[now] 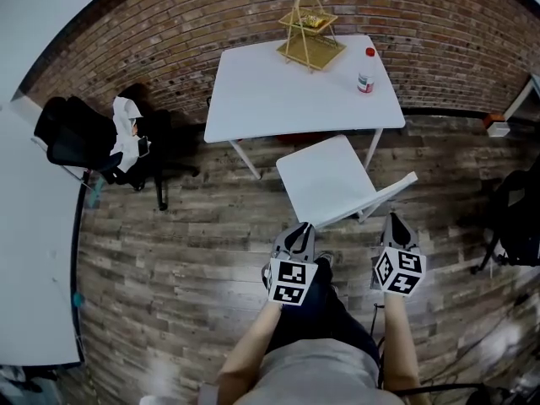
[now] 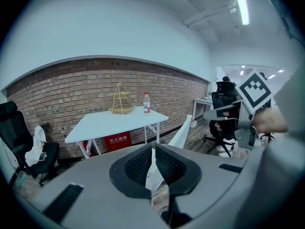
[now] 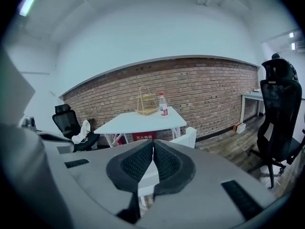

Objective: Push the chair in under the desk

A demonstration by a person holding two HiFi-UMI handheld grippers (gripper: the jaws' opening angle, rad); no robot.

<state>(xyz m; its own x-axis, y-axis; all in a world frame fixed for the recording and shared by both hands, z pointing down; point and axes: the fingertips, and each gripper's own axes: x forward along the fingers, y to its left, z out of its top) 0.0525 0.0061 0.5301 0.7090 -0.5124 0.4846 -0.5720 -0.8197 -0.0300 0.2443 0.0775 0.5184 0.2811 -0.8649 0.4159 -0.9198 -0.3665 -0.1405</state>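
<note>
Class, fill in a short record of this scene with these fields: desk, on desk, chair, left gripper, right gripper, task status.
desk: white desk, by the brick wall
on desk: wire rack, bottle
chair: white chair, pulled out, turned at an angle, backrest toward the person
left gripper: left gripper, jaws shut, empty, near one end of the backrest
right gripper: right gripper, jaws shut, empty, near the other end
task status: chair not yet under the desk
</note>
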